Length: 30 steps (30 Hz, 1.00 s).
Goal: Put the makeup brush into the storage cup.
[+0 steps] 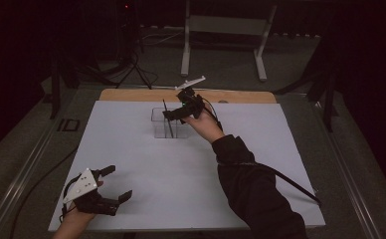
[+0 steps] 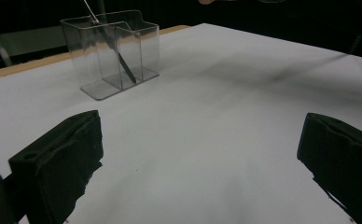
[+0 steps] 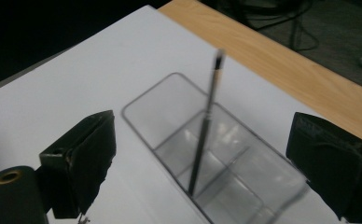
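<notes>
the step in hand looks like the release: a thin dark pencil-like stick (image 3: 206, 126) stands tilted inside the clear divided holder (image 3: 170, 100), its lower tip on the holder's floor close to the middle partition, its upper end leaning free above the rim; the right gripper (image 3: 200, 154) hovers just over the holder with its fingers (image 3: 83, 158) spread as wide as they go, nothing between the pads, the stick standing apart from both; in the high view the holder (image 1: 157, 124) sits at the far middle of the white sheet on the worktop (image 1: 131, 94), with the right gripper (image 1: 173, 114) touching nothing; the left gripper (image 1: 114, 184) rests at the near left corner of the sheet, well apart from the holder, fingers (image 2: 62, 163) wide open and empty; the placing seems done; the next move probably calls for lifting the right hand straight up and back without brushing the stick's free end, since a nudge could tip it or shift the light holder; no brand, label or writing can be read anywhere in these pictures.
</notes>
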Available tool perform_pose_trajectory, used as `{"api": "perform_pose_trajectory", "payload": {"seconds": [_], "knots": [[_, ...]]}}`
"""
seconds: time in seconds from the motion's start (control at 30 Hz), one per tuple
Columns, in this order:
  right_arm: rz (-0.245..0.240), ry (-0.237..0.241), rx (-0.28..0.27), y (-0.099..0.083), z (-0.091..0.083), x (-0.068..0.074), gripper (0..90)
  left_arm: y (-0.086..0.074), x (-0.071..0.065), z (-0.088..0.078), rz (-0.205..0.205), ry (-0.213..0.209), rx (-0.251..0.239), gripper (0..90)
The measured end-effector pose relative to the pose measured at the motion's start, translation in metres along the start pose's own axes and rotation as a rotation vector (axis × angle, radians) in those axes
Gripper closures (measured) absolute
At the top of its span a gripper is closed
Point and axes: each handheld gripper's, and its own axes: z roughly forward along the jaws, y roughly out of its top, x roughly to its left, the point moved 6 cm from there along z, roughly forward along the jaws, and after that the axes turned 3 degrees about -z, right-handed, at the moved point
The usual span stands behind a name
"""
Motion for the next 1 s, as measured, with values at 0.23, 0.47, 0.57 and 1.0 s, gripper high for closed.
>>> {"api": "perform_pose_trajectory", "payload": {"seconds": [0.23, 0.47, 0.57, 1.0], "knots": [[-0.059, -0.019, -0.005, -0.005, -0.015, -0.007, 14.8, 0.000, 0.000, 0.001, -0.003, 0.000, 0.002, 1.1], [-0.077, 0.023, 0.000, -0.012, -0.024, -0.009, 17.8, 0.000, 0.000, 0.000, 0.000, 0.004, 0.002, 1.2], [-0.080, 0.028, -0.023, -0.016, -0.028, -0.010, 17.6, 0.000, 0.000, 0.000, -0.005, 0.005, 0.000, 1.1], [-0.120, 0.042, -0.078, -0.038, -0.058, -0.013, 14.4, 0.000, -0.001, 0.001, -0.007, 0.006, 0.003, 1.1]]}}
